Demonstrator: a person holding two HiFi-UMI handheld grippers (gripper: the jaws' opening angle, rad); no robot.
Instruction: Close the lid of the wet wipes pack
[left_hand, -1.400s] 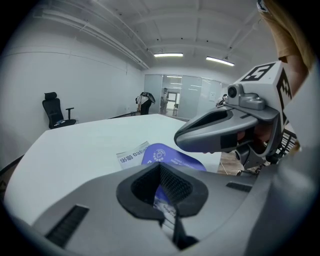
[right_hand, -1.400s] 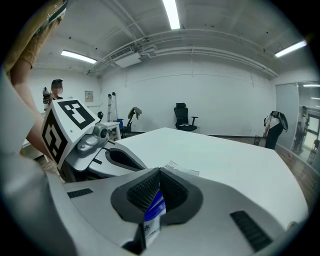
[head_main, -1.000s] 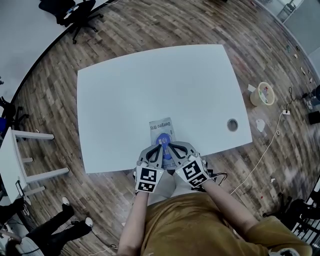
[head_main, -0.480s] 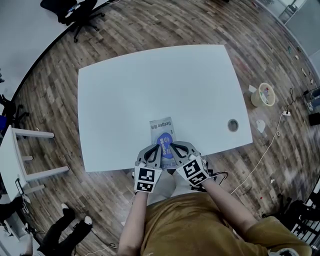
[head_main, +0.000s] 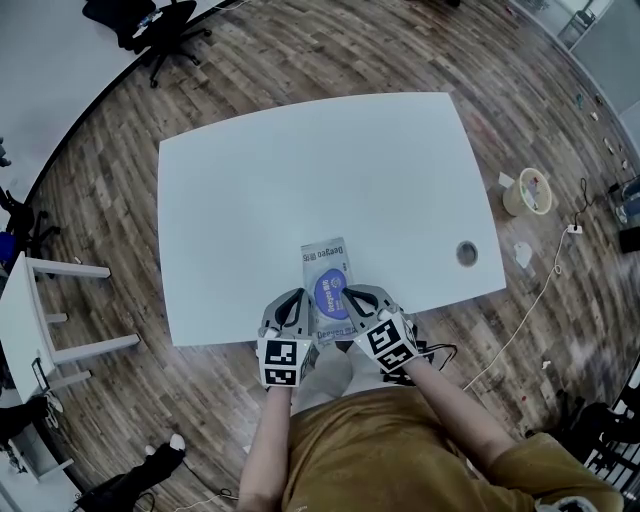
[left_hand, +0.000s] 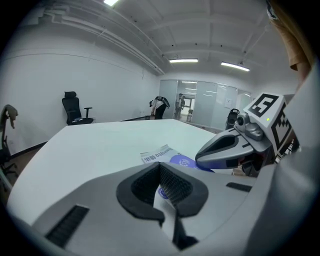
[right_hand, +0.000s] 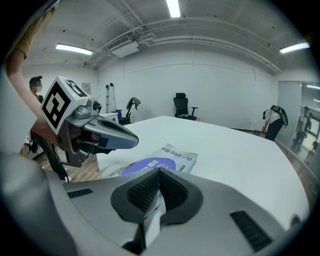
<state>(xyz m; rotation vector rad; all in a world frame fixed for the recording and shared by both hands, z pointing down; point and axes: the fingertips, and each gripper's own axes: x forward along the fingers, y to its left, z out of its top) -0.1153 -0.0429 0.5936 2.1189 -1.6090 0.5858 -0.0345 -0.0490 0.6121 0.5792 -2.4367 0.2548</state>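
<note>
Wood flooring (head_main: 300, 50) and an office chair (head_main: 150, 25) ring my white surface (head_main: 300, 180). At its near edge lies the wipes pack (head_main: 325, 268), its near end hidden under my left tool (head_main: 297, 298) and right tool (head_main: 347, 294), both closed on nothing.

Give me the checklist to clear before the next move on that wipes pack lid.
1. Lid down: the blue lid lies flat on the wet wipes pack. Ok.
2. Lid latched all round: cannot tell.
3. Pack seated: it lies flat on the table. Its near end is hidden behind the grippers, so any overhang at the table edge cannot be told.
4. Left gripper: jaws together, beside the lid's left edge. Ok.
5. Right gripper: jaws together, beside the lid's right edge. Ok.
6. Grippers clear of each other: apart, with the lid between them. Ok.
</note>
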